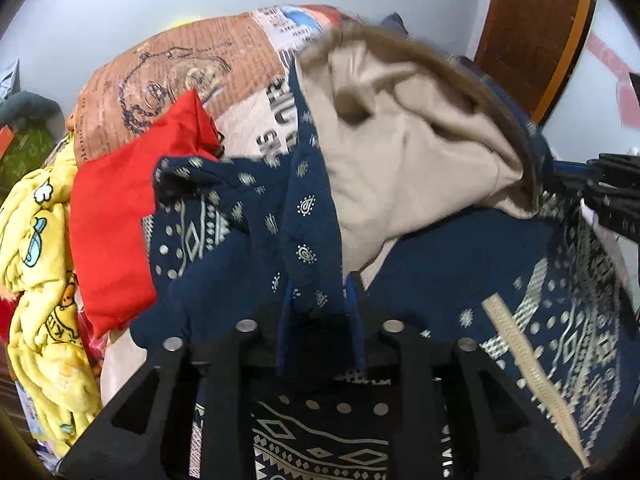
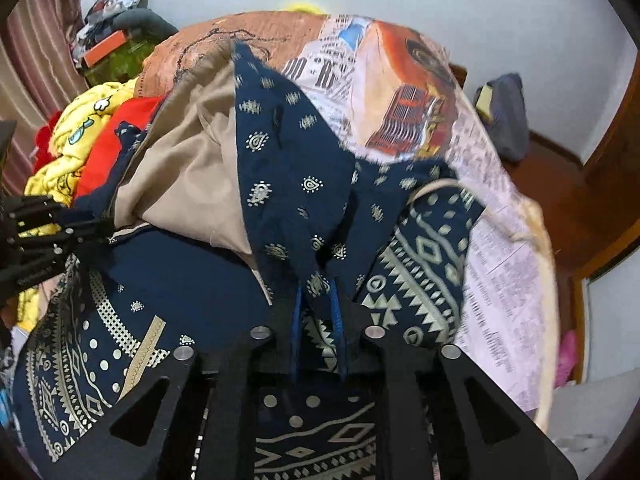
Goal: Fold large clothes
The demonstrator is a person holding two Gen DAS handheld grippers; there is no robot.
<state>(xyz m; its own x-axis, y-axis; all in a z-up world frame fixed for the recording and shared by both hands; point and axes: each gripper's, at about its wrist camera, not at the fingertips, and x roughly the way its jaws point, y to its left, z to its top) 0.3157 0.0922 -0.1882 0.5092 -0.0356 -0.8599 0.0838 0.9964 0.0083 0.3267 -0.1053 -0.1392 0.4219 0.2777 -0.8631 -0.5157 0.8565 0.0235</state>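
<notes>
The navy patterned garment (image 1: 248, 248) fills the centre and lower part of both wrist views, spread over a printed bedspread (image 1: 168, 72). Left gripper (image 1: 320, 300): jaws slightly parted, a fold of the garment between the blue pads. Right gripper (image 2: 318, 300): jaws narrowly parted, a garment fold between them. A beige cloth (image 1: 408, 160) lies upper centre, overlapping the garment.
</notes>
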